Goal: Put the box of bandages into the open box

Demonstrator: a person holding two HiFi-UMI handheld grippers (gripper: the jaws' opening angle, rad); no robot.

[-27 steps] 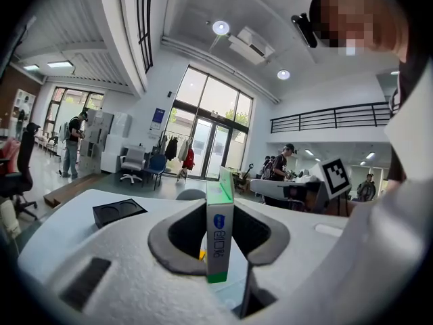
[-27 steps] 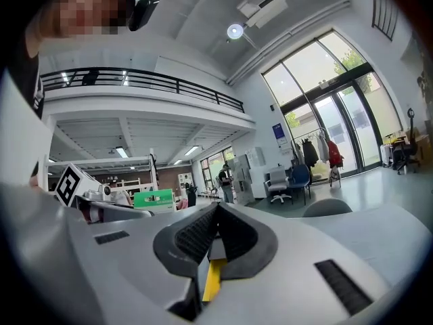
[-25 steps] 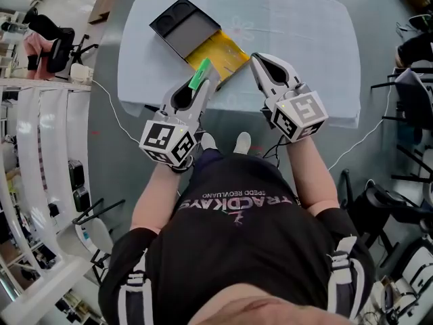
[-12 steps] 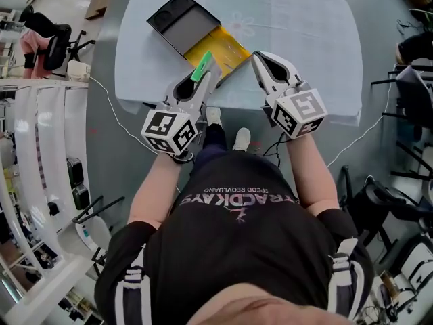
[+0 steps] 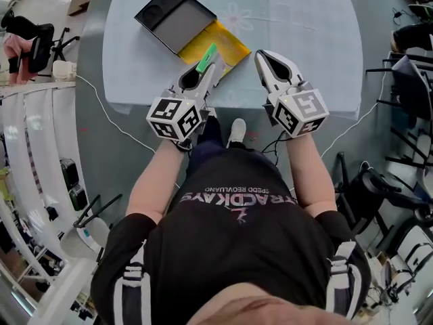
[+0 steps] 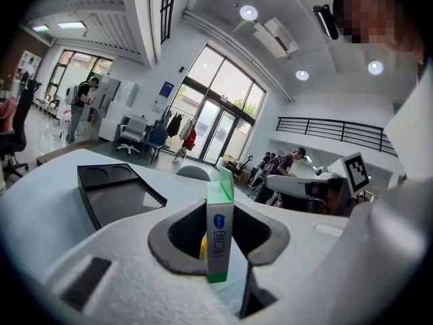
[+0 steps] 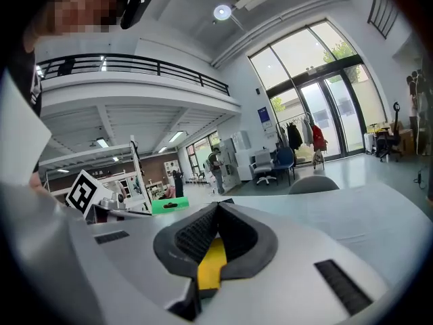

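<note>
The open box [image 5: 223, 46] lies on the table's near left part, its yellow inside showing, with a dark tray [image 5: 172, 15] beside it on the far side. My left gripper [image 5: 207, 65] is shut on the bandage box [image 5: 206, 57], a slim white and green carton held upright just short of the yellow box's near edge. In the left gripper view the carton [image 6: 220, 232] stands between the pads, with the dark tray [image 6: 115, 191] beyond. My right gripper [image 5: 261, 55] hovers to the right, shut on nothing; its jaws [image 7: 218, 212] meet at the tip.
The pale table [image 5: 298, 26] ends at a near edge just under both grippers. Office chairs [image 5: 40, 36] and cables stand on the floor to the left and right. The person's shoes [image 5: 235, 133] show below the table edge.
My left gripper has carried the bandage box slightly forward, closer to the yellow open box. The right gripper has barely moved. The head view has shifted a little.
</note>
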